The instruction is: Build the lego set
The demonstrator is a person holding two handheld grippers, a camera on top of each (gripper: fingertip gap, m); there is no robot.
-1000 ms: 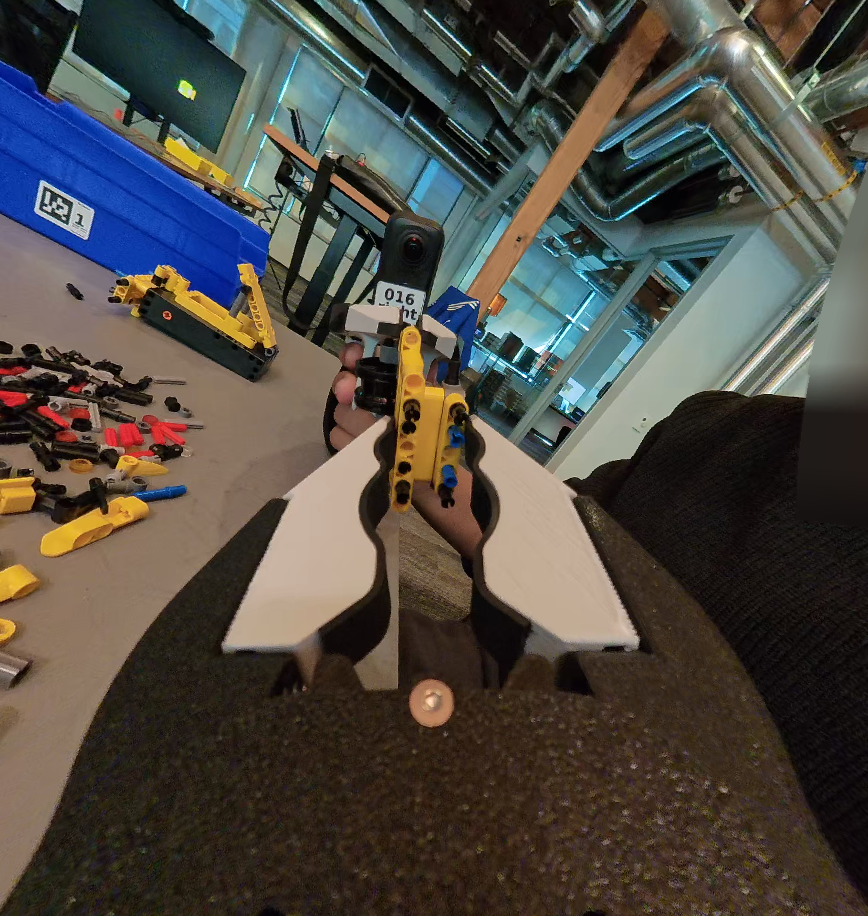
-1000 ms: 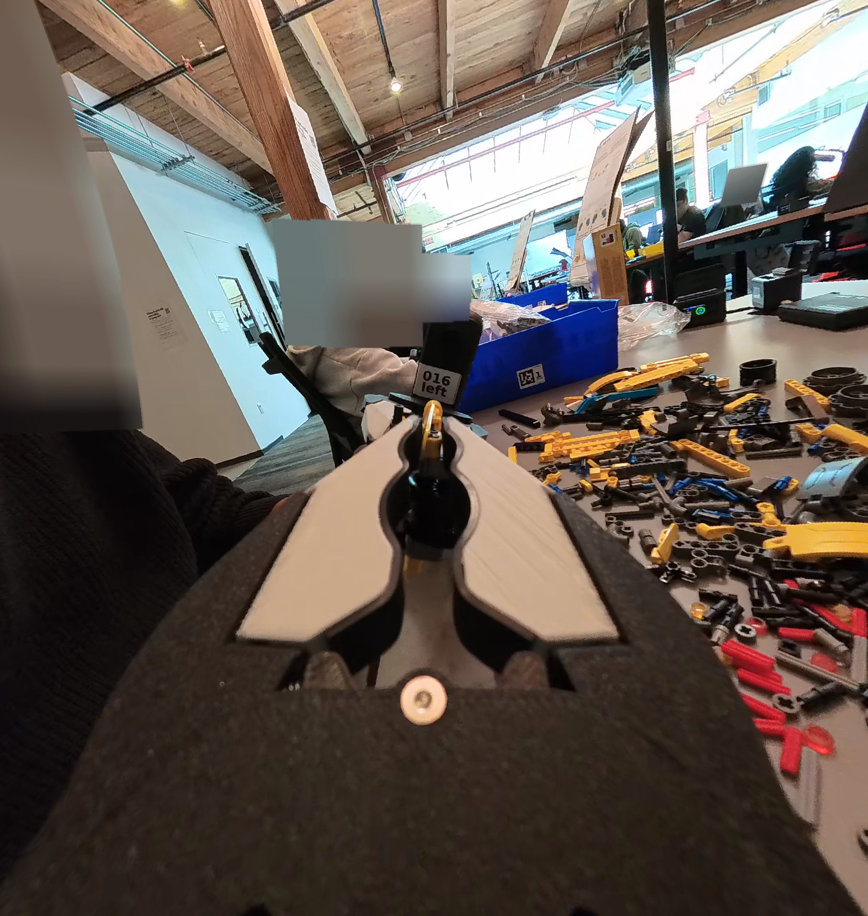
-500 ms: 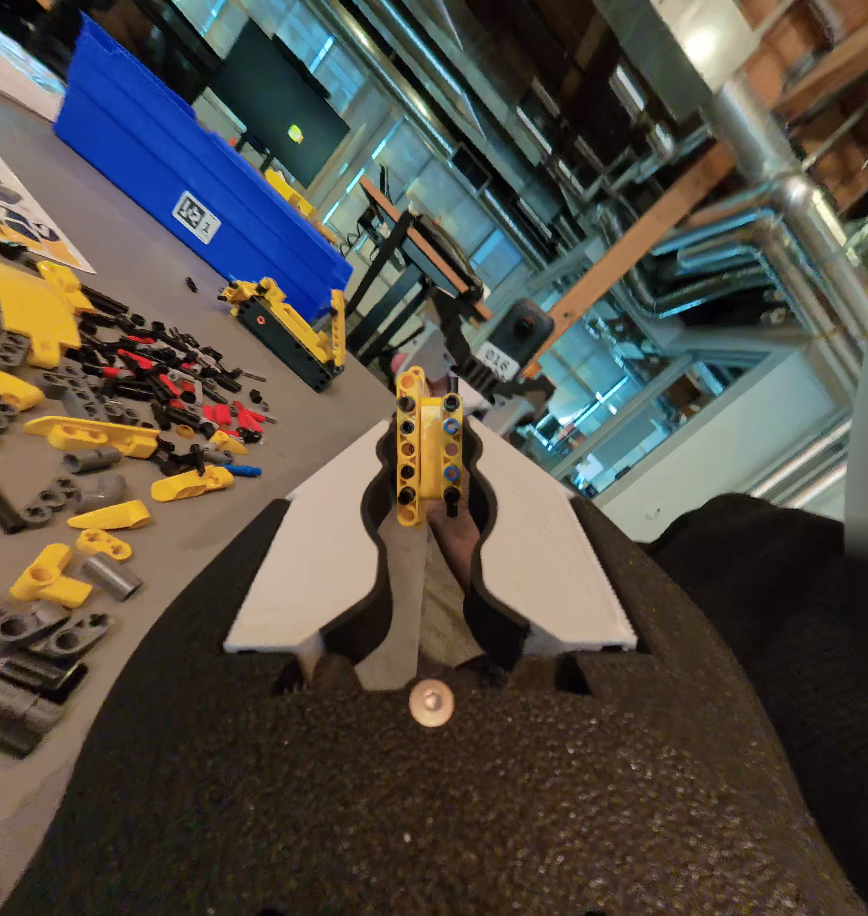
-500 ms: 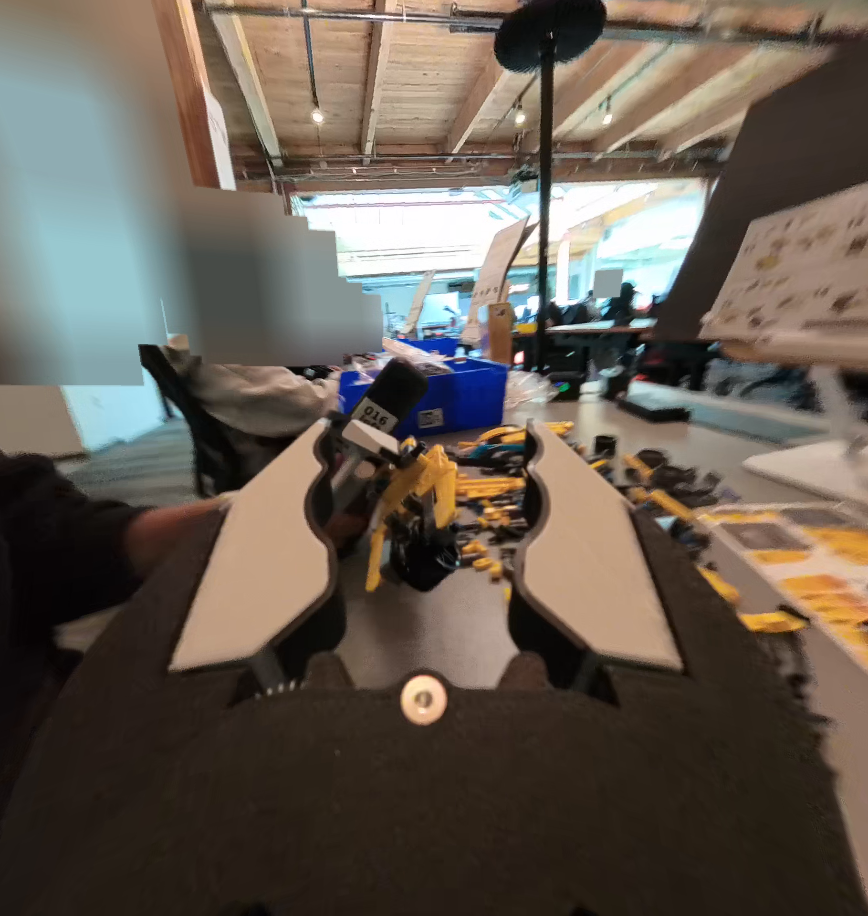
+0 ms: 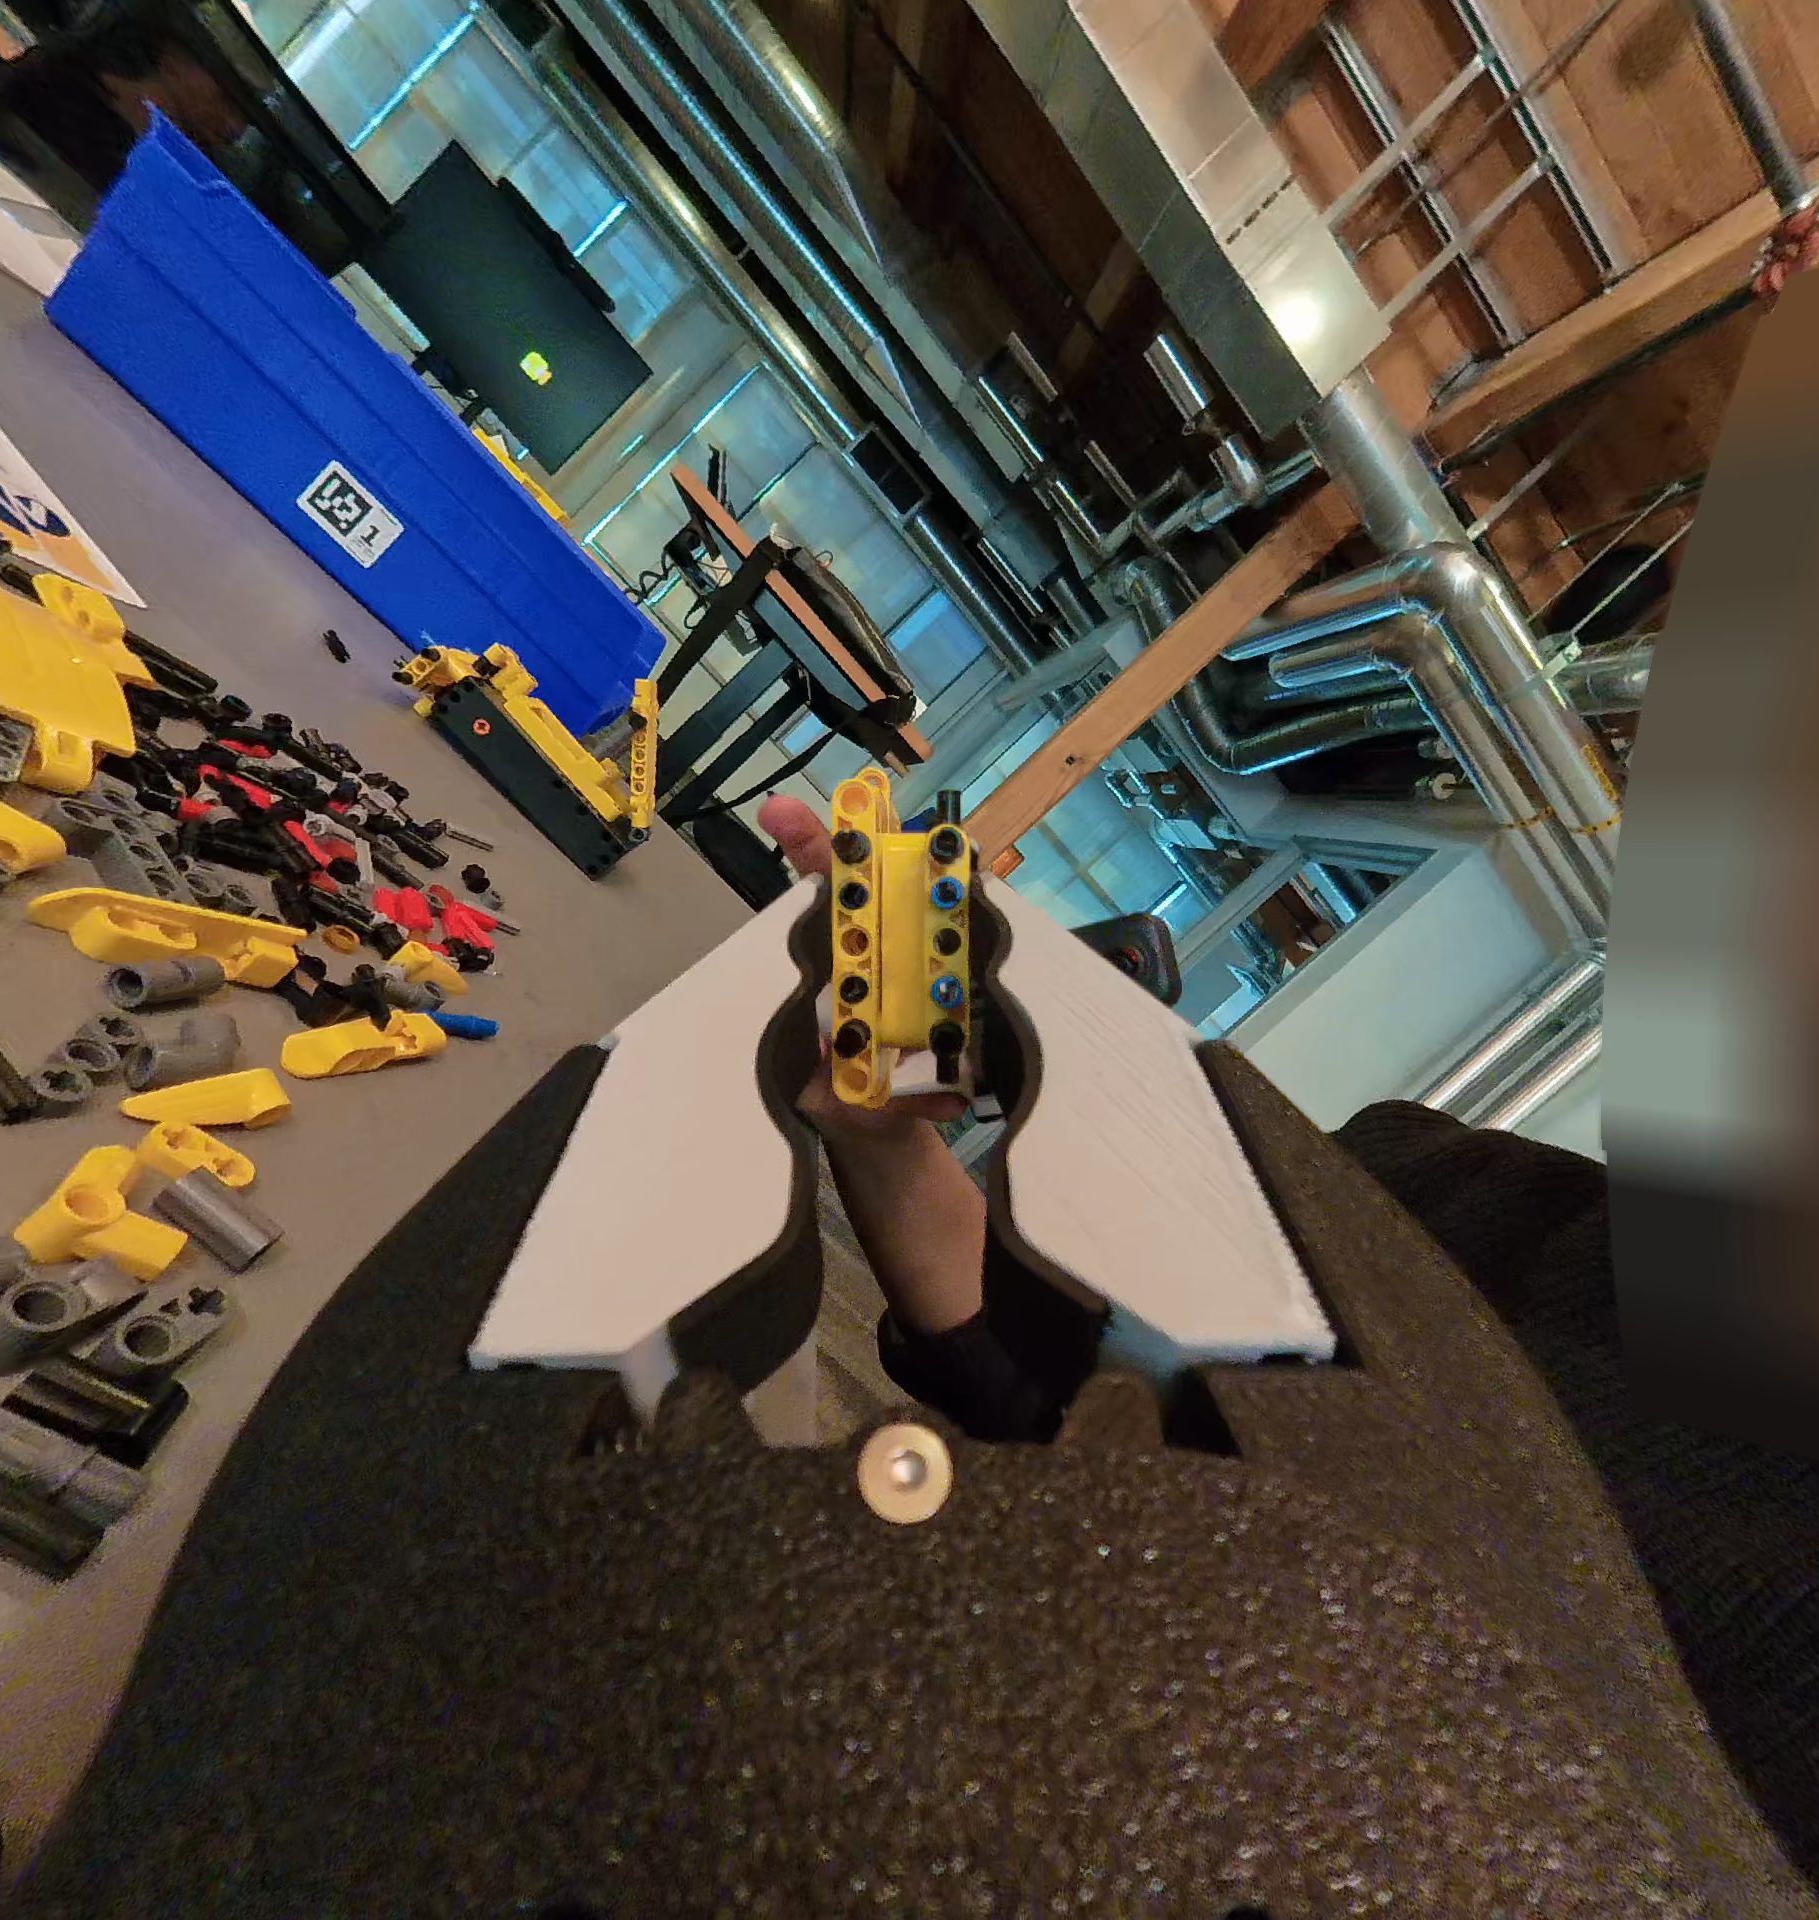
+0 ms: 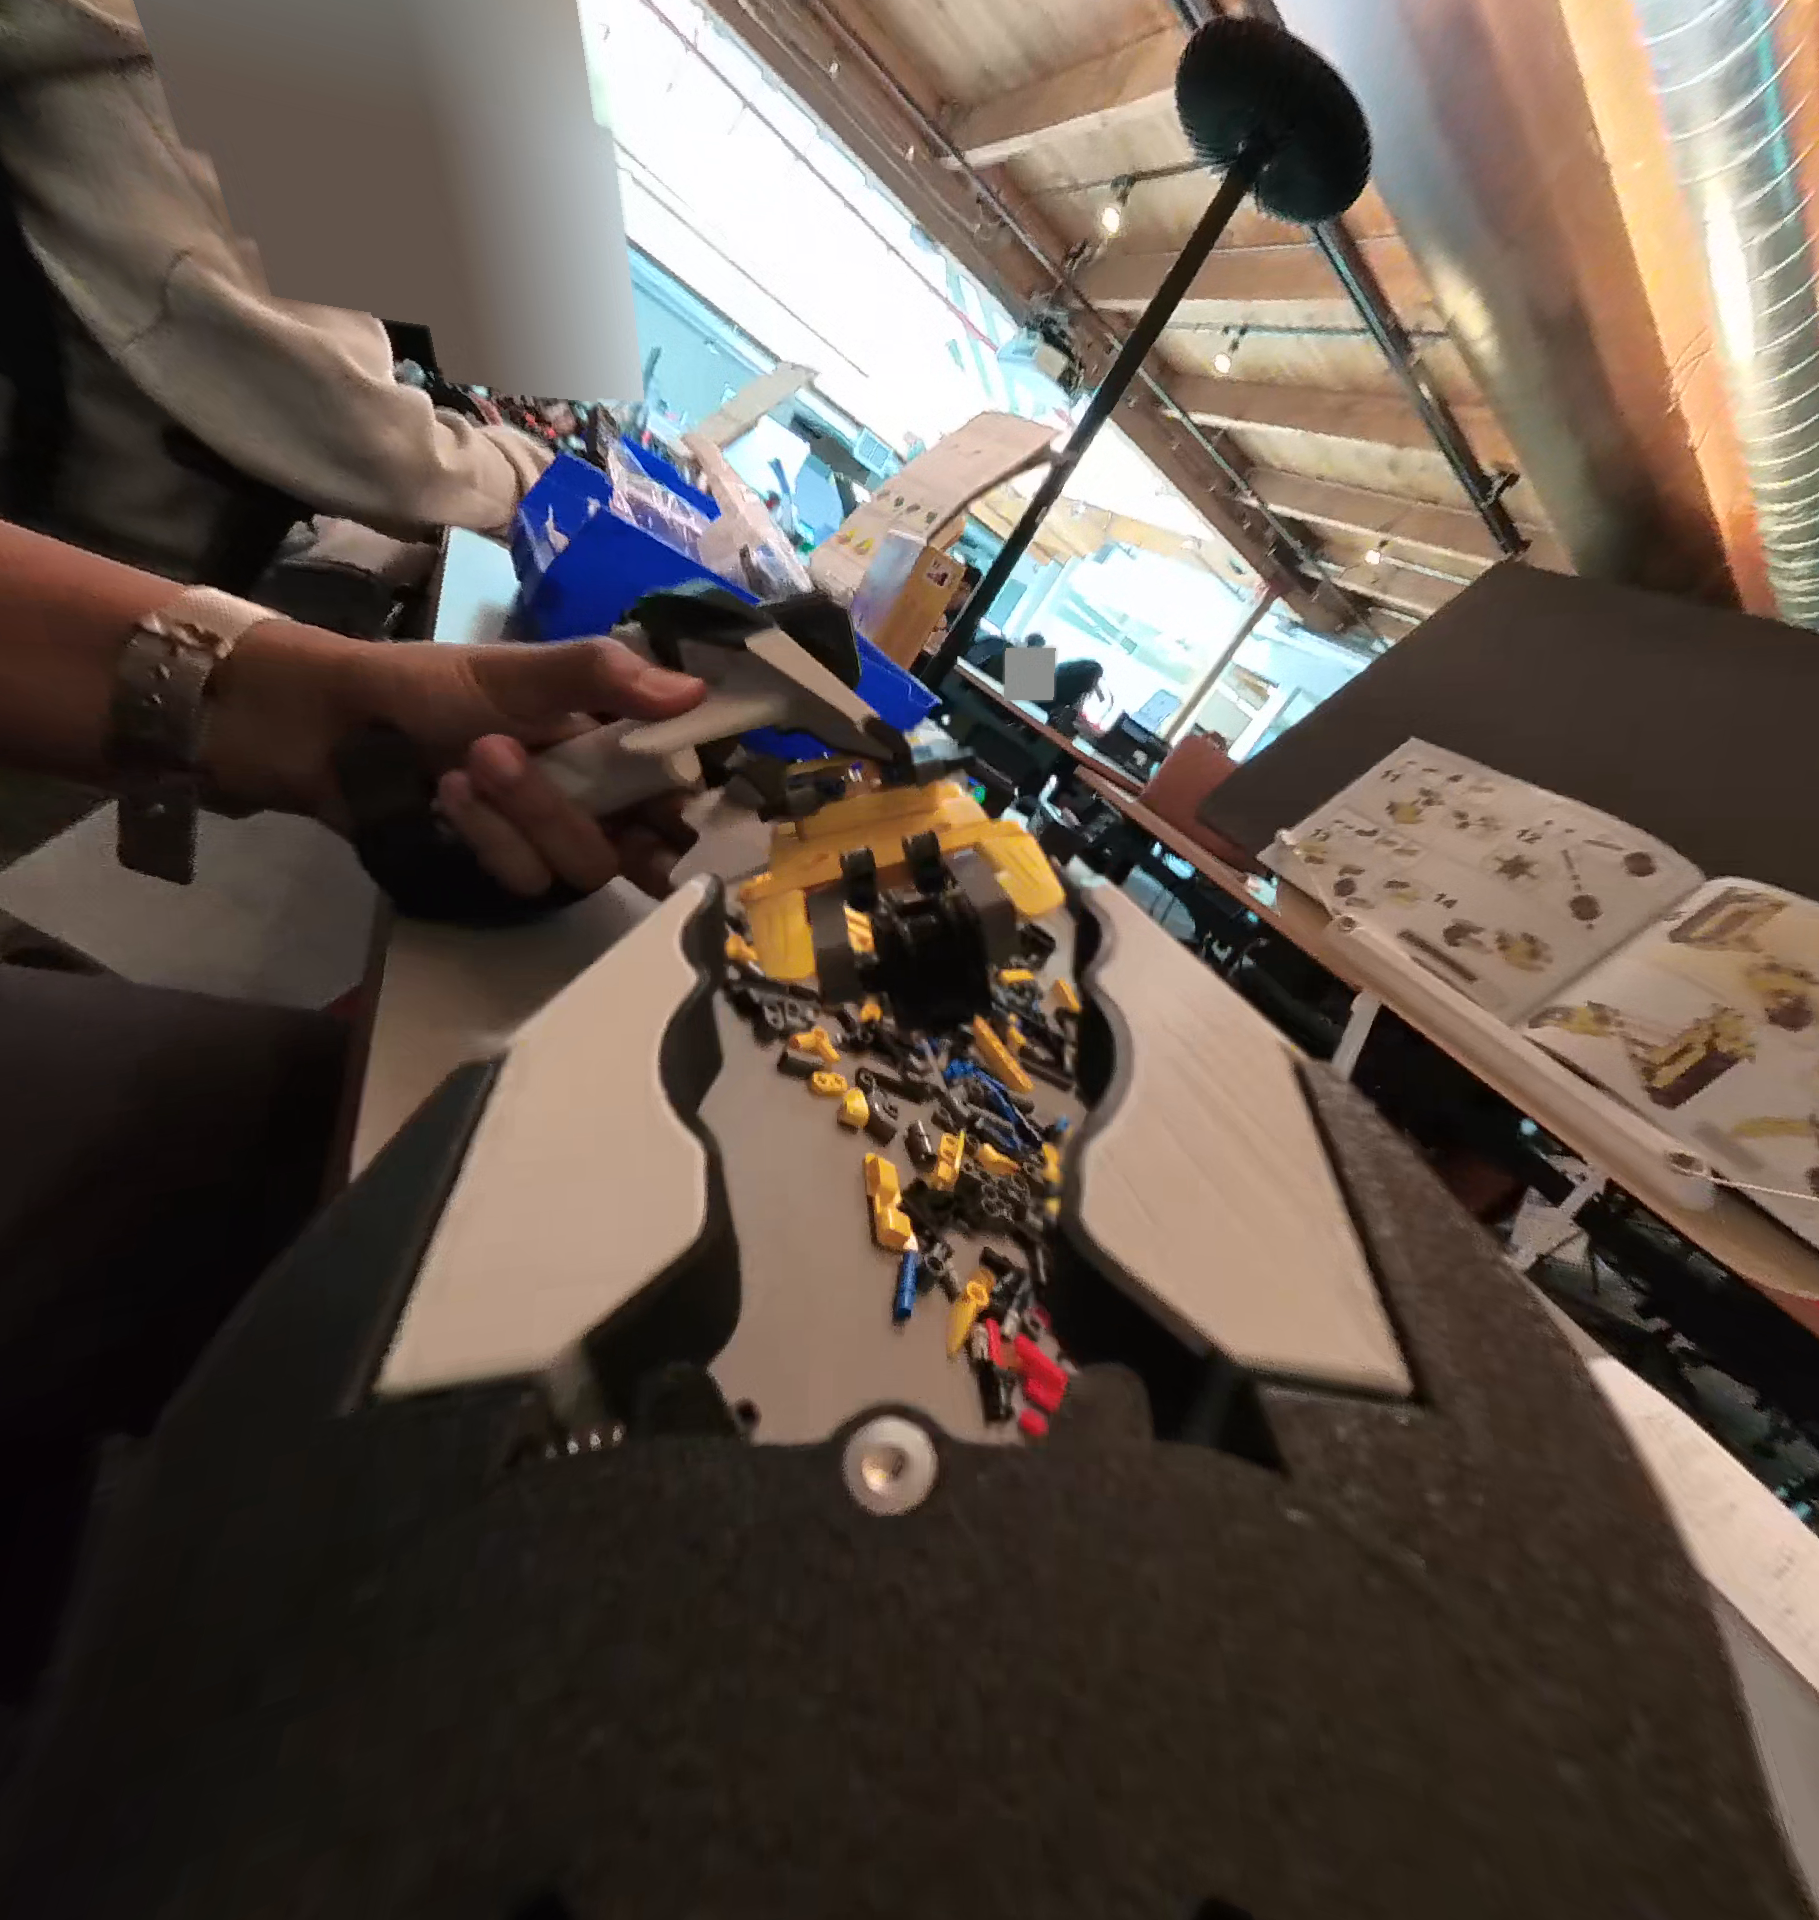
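Interior, workshop hall: timber ceiling beams (image 6: 1331,457) with small spot lamps, silver ventilation ducts (image 5: 1424,623) running beneath them. Below the ducts, tall glazed partitions (image 5: 780,436) and a dark wall monitor (image 5: 515,312); a black-legged desk (image 5: 780,623) stands beneath the monitor.

Right gripper (image 6: 900,997) let go of the yellow assembly (image 5: 897,951), jaws now wide apart, swung away to face loose parts (image 6: 946,1164) on table (image 6: 780,1195); left gripper (image 5: 900,935) tilted.
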